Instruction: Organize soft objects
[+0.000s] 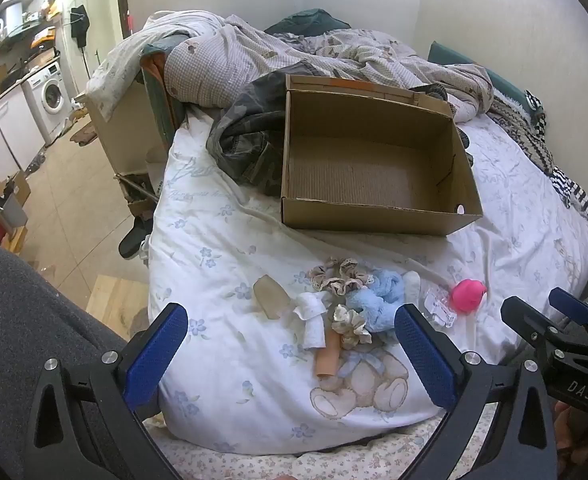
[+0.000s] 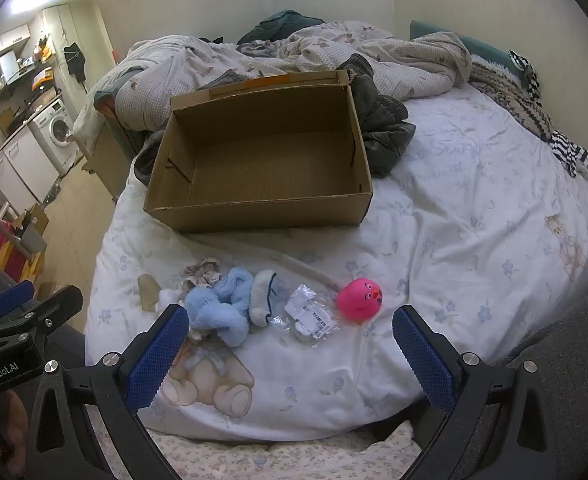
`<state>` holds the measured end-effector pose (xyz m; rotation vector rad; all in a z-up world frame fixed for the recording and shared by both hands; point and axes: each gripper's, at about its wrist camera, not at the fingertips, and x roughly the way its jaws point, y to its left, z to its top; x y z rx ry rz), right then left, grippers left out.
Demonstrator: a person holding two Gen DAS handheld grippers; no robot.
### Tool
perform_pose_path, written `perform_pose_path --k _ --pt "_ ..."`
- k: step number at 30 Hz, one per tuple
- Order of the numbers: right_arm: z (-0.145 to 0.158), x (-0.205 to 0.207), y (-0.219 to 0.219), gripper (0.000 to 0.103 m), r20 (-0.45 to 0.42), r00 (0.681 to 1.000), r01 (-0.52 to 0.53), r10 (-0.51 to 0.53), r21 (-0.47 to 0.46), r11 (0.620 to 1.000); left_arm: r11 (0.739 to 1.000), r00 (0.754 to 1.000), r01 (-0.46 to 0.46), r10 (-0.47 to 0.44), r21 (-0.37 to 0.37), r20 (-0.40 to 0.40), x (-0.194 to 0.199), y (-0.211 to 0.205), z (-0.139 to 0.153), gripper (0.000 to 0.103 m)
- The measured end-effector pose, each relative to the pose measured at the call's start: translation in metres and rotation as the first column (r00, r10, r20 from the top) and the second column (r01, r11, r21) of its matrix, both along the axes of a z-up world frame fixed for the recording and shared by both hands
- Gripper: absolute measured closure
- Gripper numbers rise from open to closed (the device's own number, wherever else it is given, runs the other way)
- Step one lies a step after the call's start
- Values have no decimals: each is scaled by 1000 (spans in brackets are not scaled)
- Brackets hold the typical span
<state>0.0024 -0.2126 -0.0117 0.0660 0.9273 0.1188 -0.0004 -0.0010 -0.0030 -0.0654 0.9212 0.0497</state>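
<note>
On the bed (image 2: 473, 216), the left tongs (image 1: 290, 344) hung with jaws apart, holding nothing. Just beyond lay the heap of soft objects: scrunchies (image 1: 339, 276), a blue plush (image 2: 218, 304), then a pink toy (image 2: 361, 295). Farther off sat an open cardboard box (image 2: 254, 216). The right tongs (image 2: 290, 344) gaped likewise.

Both tongs are hanging tilted downward, side by side, their blue-padded jaws standing wide apart and gripping nothing. The left tongs (image 1: 290, 344) are sitting beside the person's grey-clad leg (image 1: 26, 320); the right tongs (image 2: 290, 344) are flanked by the other grey-clad leg (image 2: 573, 340). Each is showing at the edge of the other's view.
</note>
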Motion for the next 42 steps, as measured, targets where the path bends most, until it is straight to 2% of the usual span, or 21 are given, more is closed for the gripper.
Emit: perform_pose_path --k 33,39,42 --pt "0 1 1 0 -2 1000 -1 1 -4 1000 1000 1000 -1 1 0 -3 1 2 -6 0" --pt "5 5 -4 0 -26 1000 8 -8 10 1000 1000 999 -4 4 -1 -46 4 6 -15 0" --pt "14 10 -2 0 -14 1000 -12 12 -1 1000 1000 997 4 -4 -3 -71 11 6 -10 0"
